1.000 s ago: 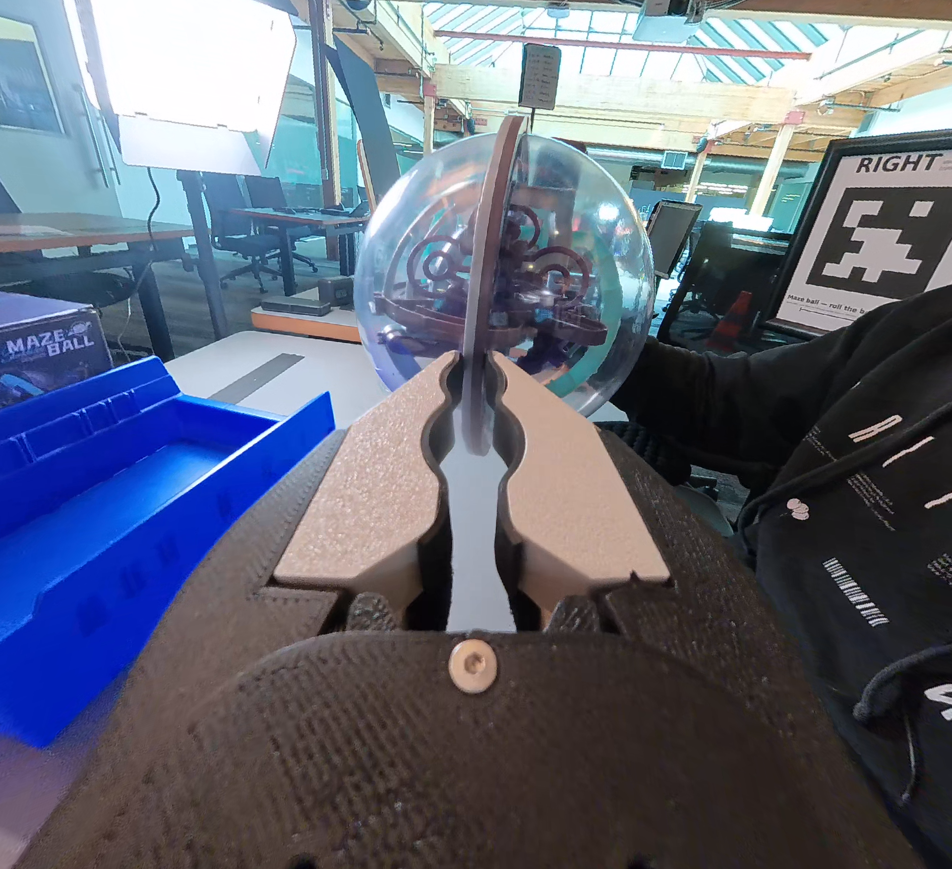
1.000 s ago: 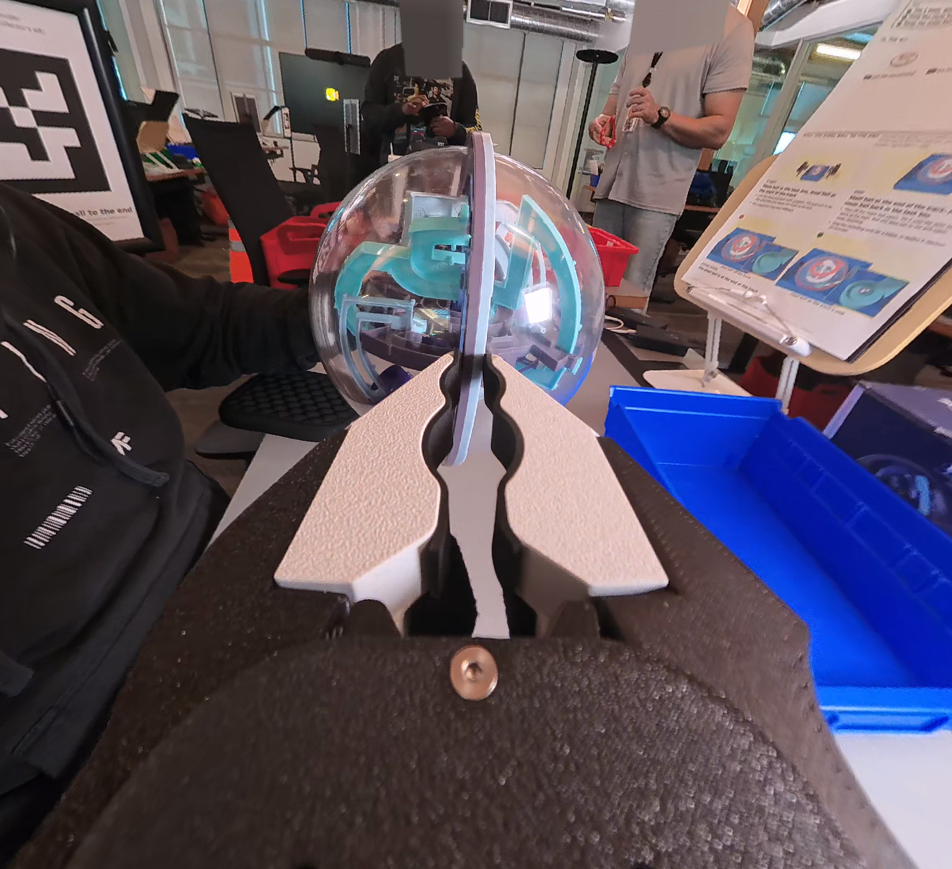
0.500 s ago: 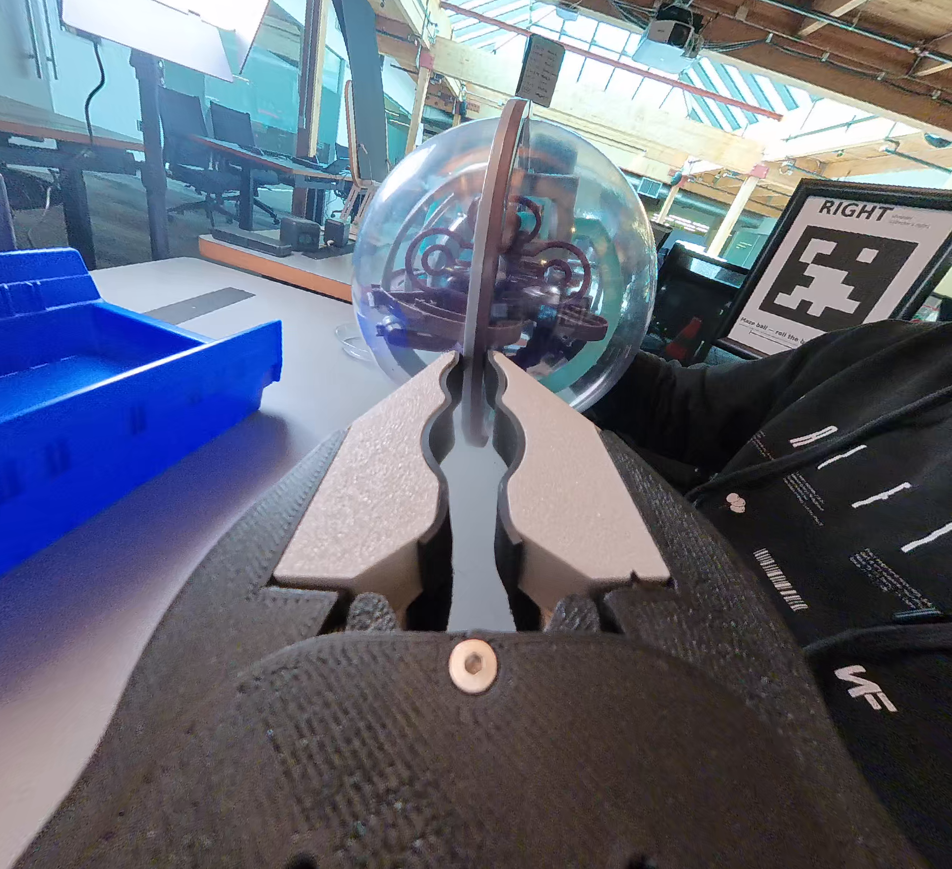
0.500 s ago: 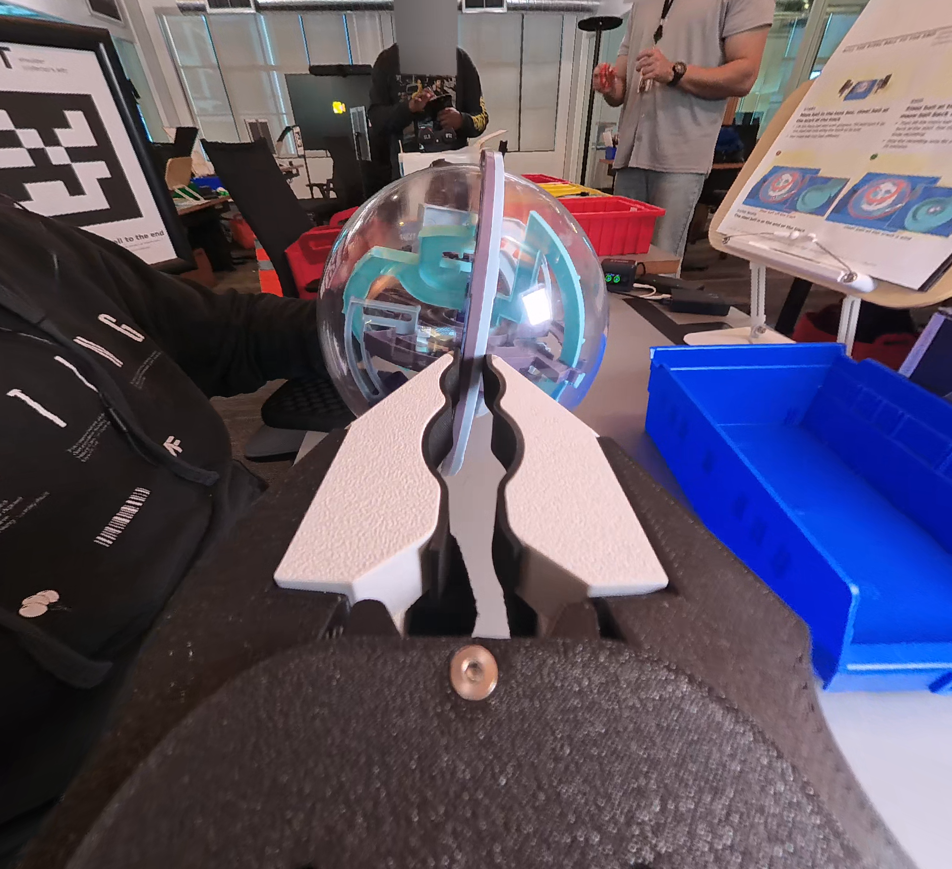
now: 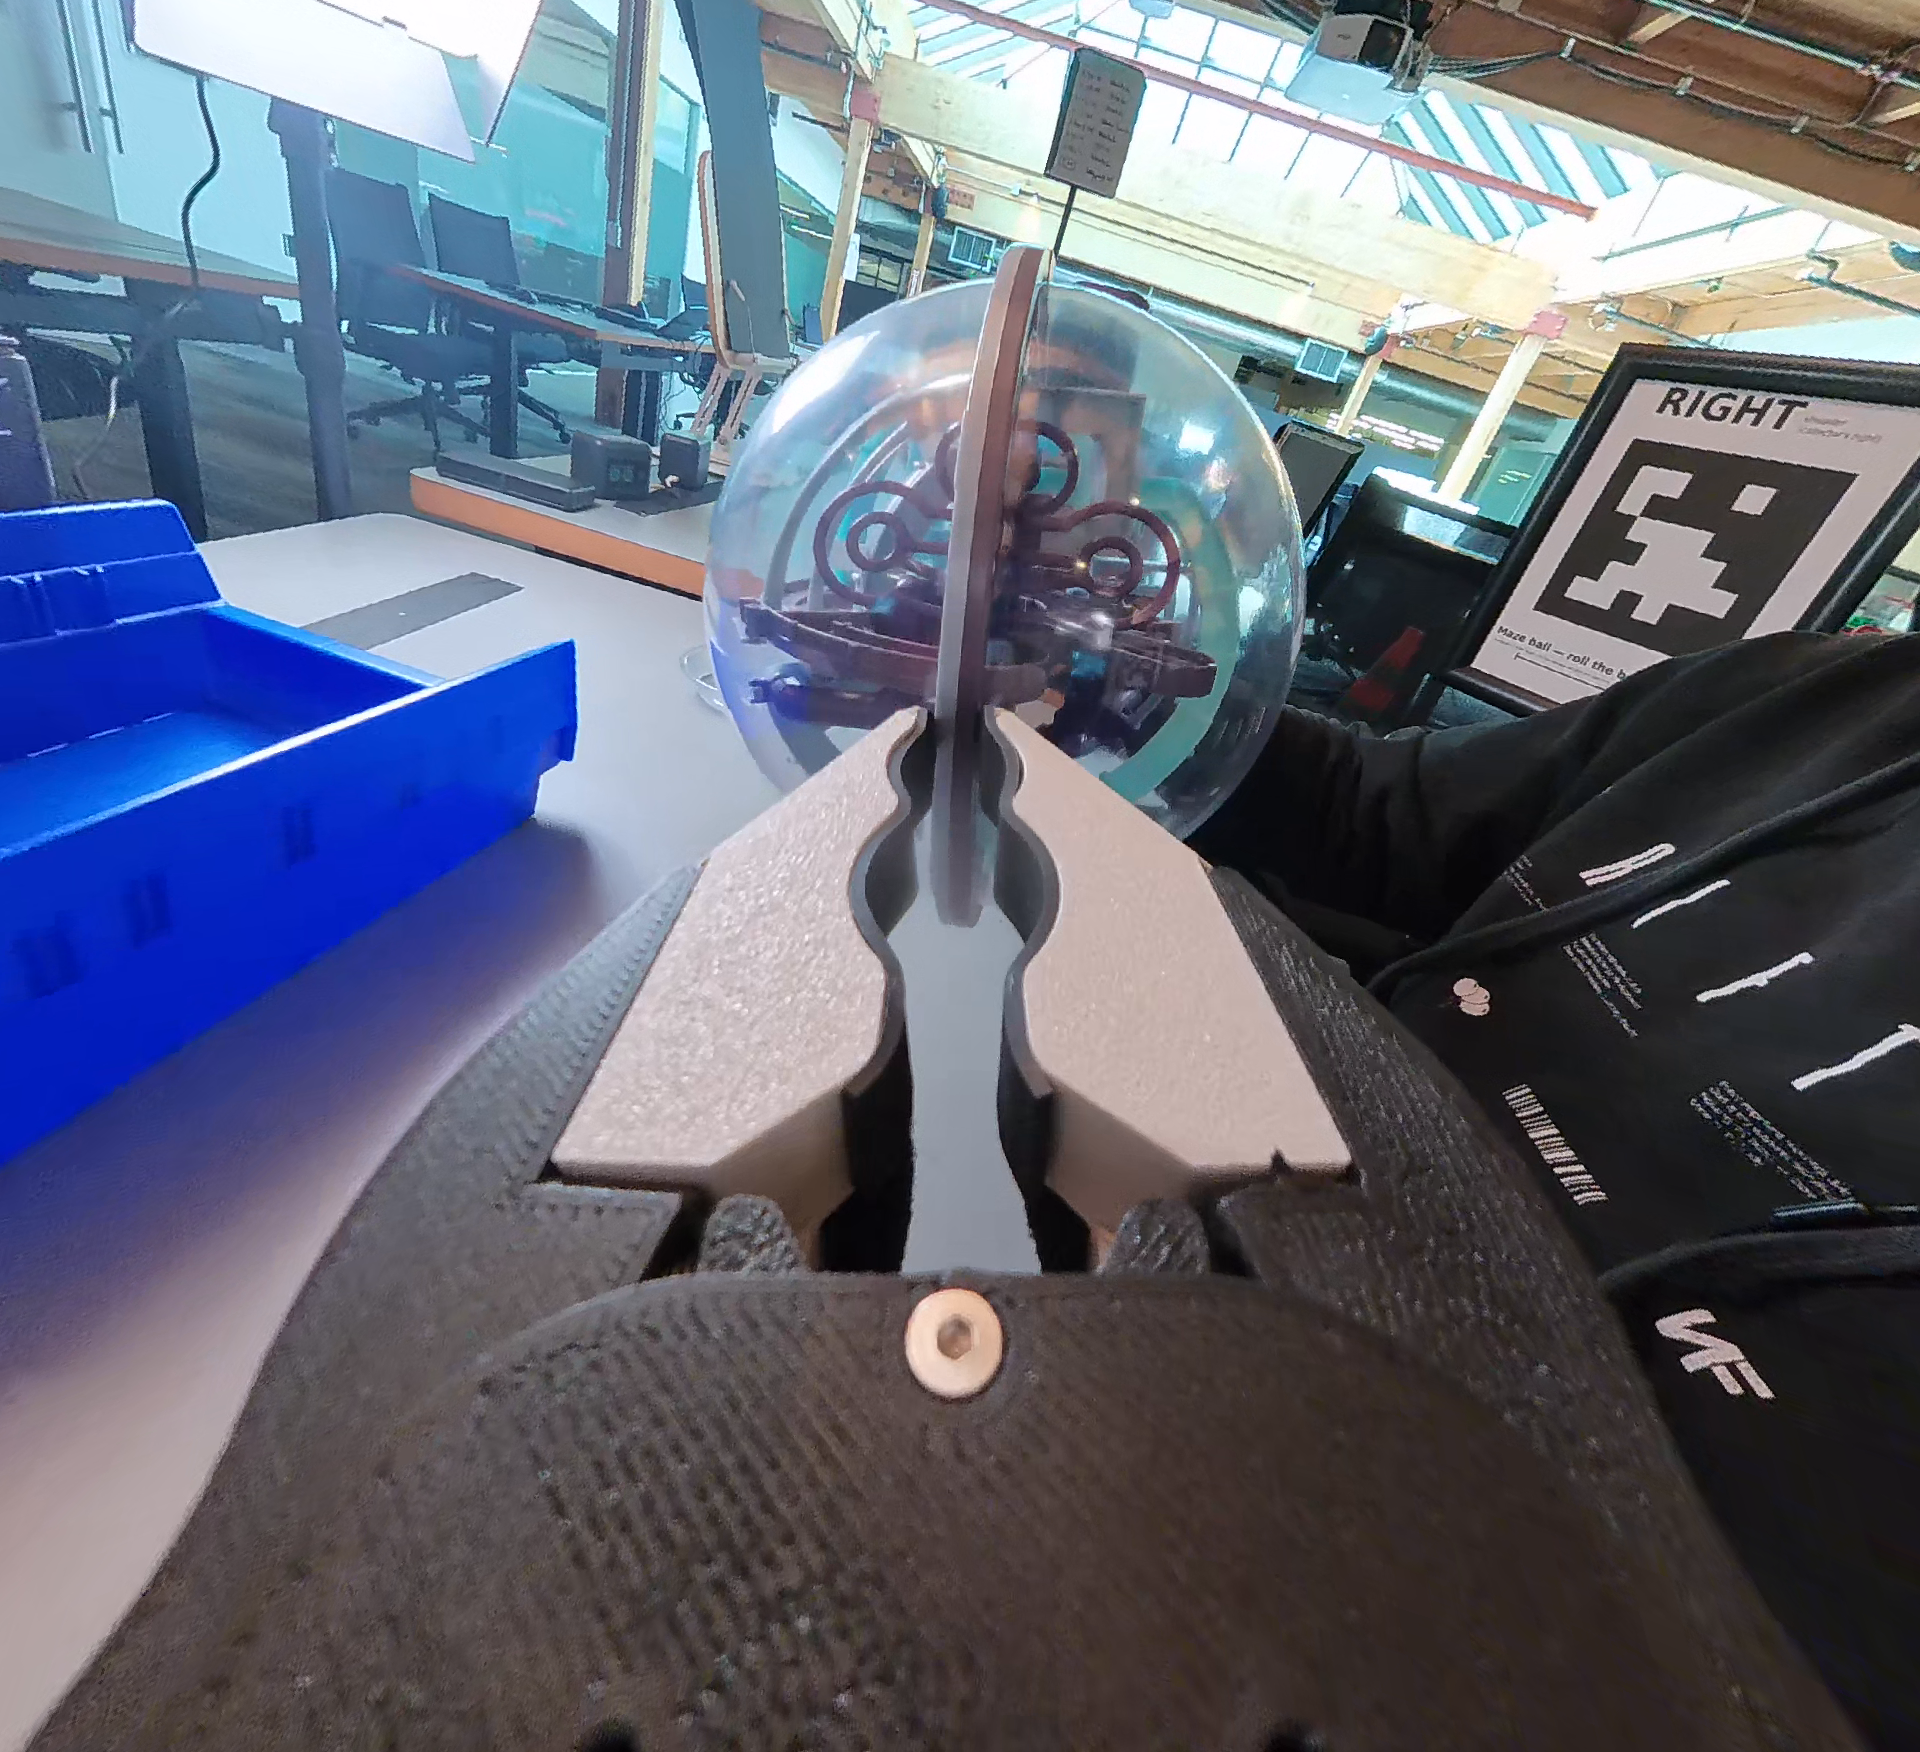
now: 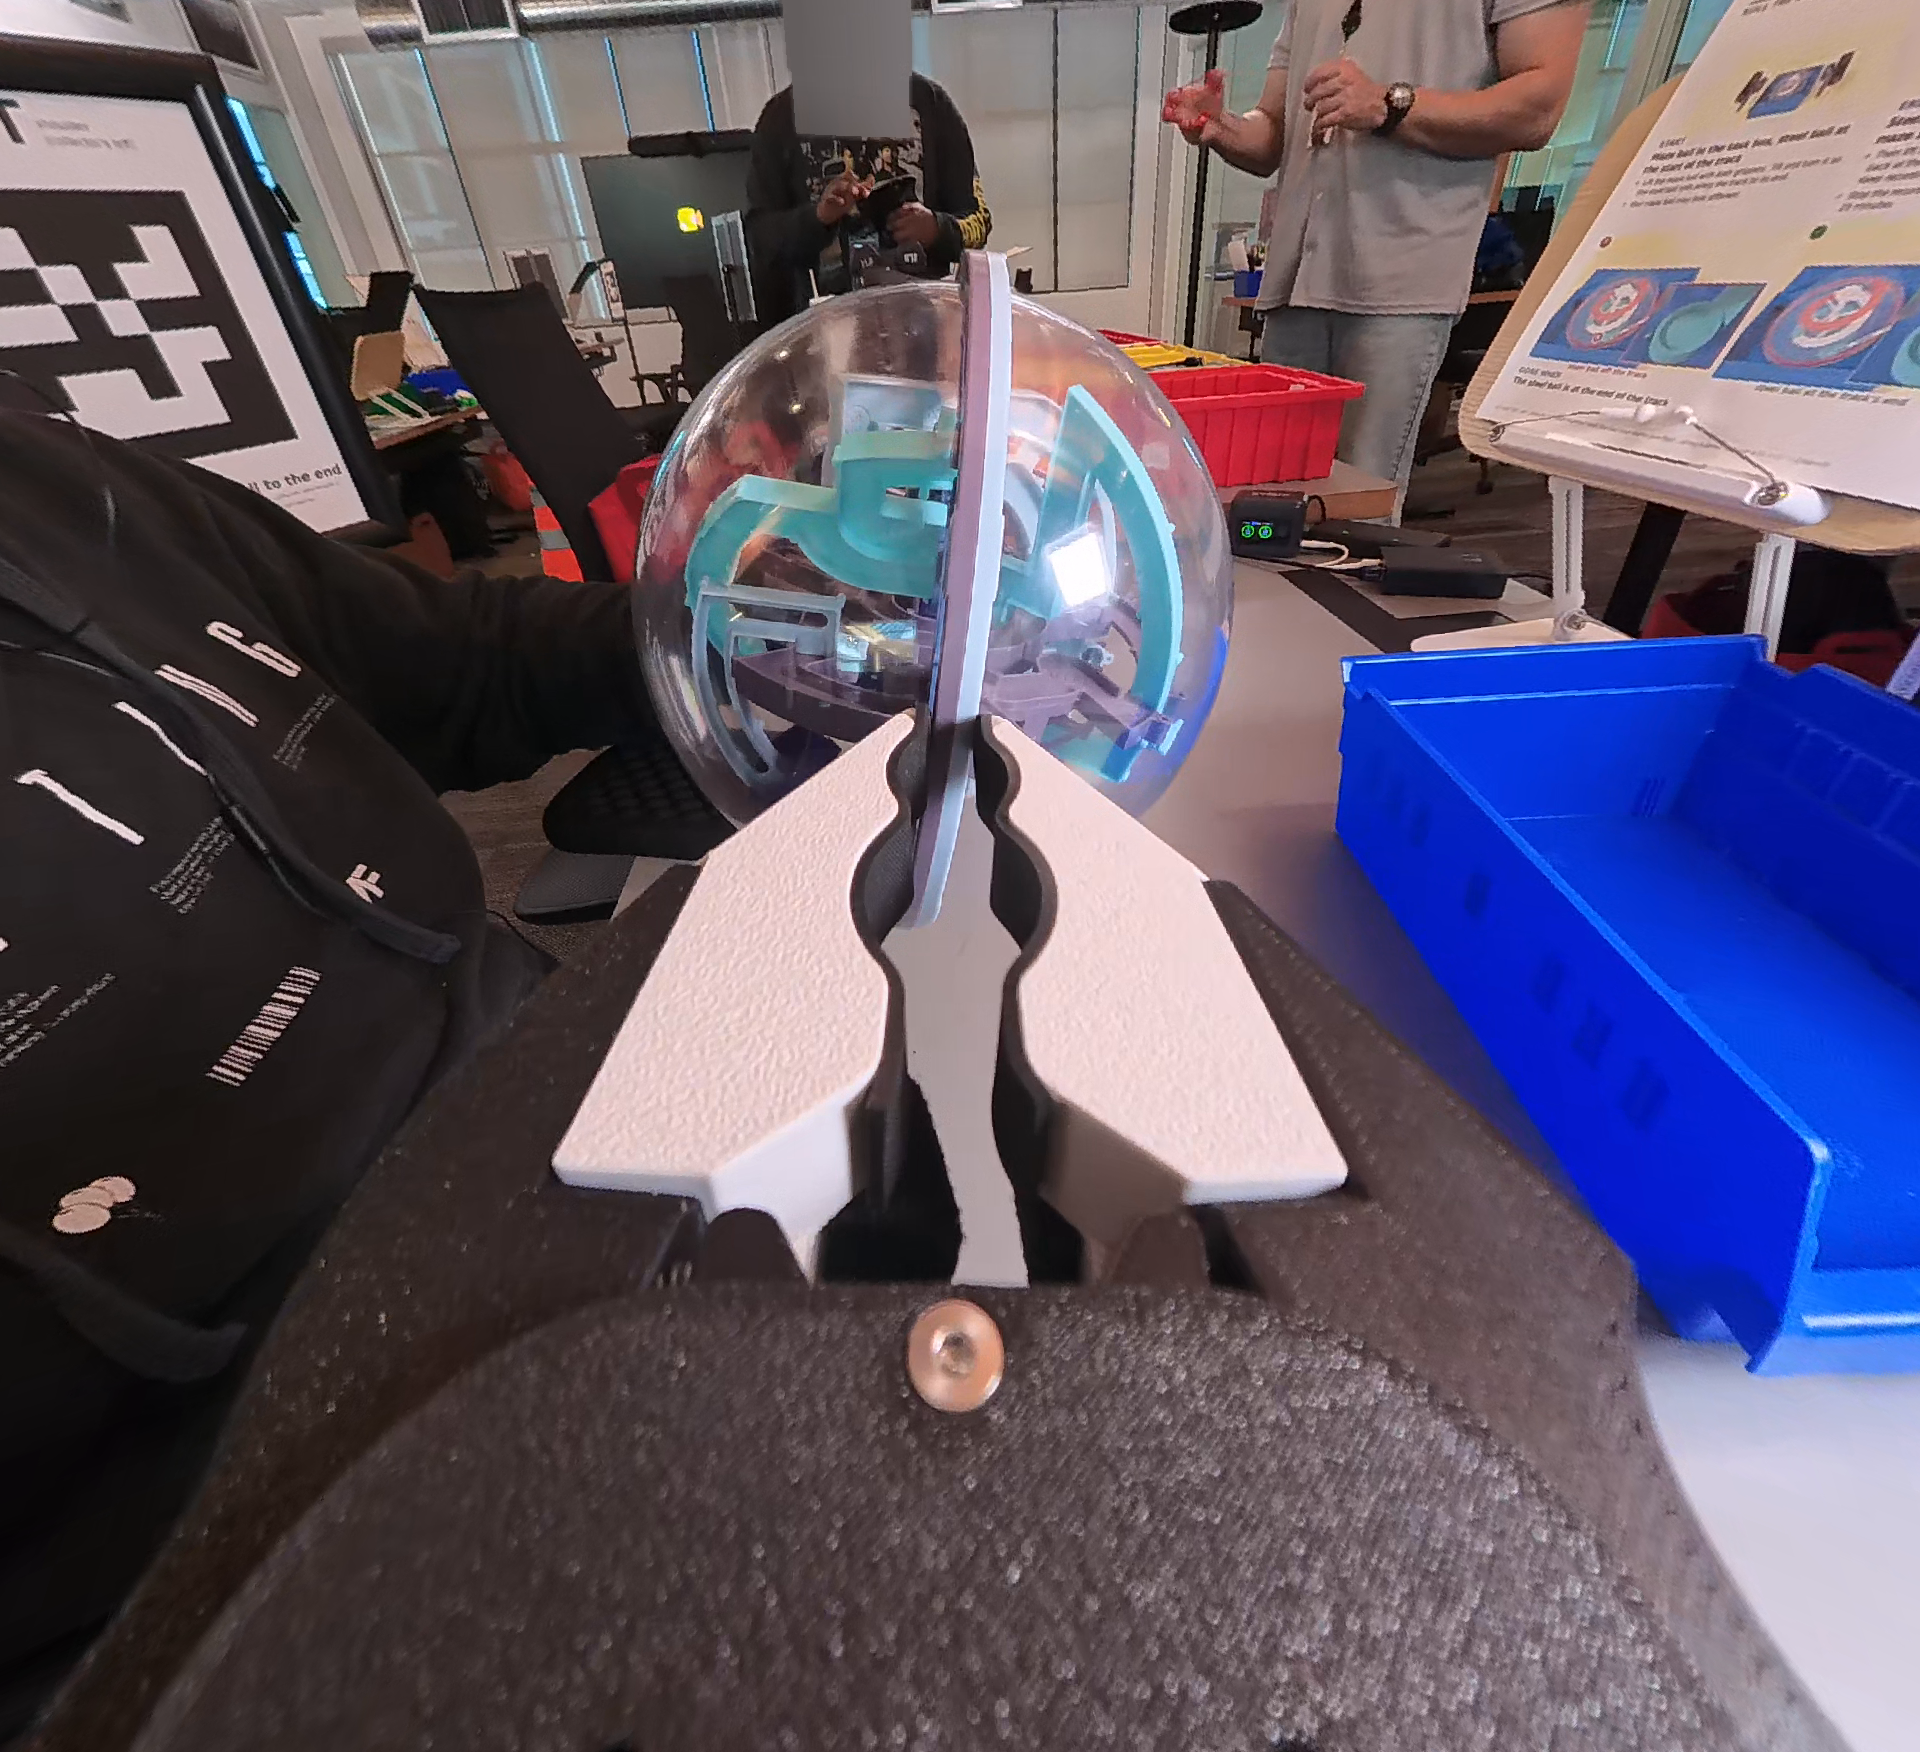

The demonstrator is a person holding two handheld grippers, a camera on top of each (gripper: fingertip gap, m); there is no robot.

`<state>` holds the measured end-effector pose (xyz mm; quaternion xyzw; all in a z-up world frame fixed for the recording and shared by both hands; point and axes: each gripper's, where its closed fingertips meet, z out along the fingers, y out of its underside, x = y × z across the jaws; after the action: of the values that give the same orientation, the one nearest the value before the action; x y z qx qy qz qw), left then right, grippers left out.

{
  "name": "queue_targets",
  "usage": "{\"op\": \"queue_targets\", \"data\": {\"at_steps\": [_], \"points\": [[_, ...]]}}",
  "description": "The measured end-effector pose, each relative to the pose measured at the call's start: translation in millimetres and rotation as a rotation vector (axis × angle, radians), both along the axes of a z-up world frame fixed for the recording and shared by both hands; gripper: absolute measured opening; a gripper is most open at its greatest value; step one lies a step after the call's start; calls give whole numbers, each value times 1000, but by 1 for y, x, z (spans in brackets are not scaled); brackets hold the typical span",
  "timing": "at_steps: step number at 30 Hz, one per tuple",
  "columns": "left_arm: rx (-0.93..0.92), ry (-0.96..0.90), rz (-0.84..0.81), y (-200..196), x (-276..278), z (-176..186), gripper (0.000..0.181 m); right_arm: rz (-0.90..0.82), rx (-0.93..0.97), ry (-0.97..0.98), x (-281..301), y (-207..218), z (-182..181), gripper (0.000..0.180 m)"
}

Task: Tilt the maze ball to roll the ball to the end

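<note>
The maze ball (image 5: 1122, 559) is a clear plastic sphere with a thin flat rim around its middle. It is held in the air over the grey table. In the left wrist view I see dark maroon tracks inside it. In the right wrist view the maze ball (image 6: 831, 559) shows teal and purple tracks. My left gripper (image 5: 958, 720) is shut on the rim from one side. My right gripper (image 6: 948, 726) is shut on the rim from the other side. I cannot make out the small ball inside.
A blue plastic bin (image 5: 208, 767) stands on the grey table (image 5: 436, 559), also in the right wrist view (image 6: 1662, 923). An instruction board on a stand (image 6: 1714, 268) is behind it. A framed marker sign (image 5: 1704, 518) and a person's dark sleeve (image 5: 1558, 819) are close by. Two people (image 6: 1403, 144) stand farther off.
Both grippers have kept hold of the rim and swung together with the maze ball. The blue bin has slid left in the left wrist view and right in the right wrist view.
</note>
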<state>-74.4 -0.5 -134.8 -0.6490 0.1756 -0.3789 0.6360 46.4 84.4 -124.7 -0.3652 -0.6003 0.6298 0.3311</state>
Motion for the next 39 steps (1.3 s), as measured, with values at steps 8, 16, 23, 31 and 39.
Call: {"op": "queue_targets", "data": {"at_steps": [8,16,23,31,39], "points": [[0,-7,-7,0,3,-2,7,-5,3,0,2,0,1,6],[-11,-8,-7,-2,3,-4,7,-1,-4,-9,2,0,-3,6],[-26,-20,-10,-2,3,-9,7,-2,-4,-22,2,0,-5,6],[-35,-24,-9,-3,4,-9,7,2,-11,-31,1,-1,-6,6],[-66,-48,-10,-4,4,-14,7,10,-41,-53,0,-1,-10,6]]}}
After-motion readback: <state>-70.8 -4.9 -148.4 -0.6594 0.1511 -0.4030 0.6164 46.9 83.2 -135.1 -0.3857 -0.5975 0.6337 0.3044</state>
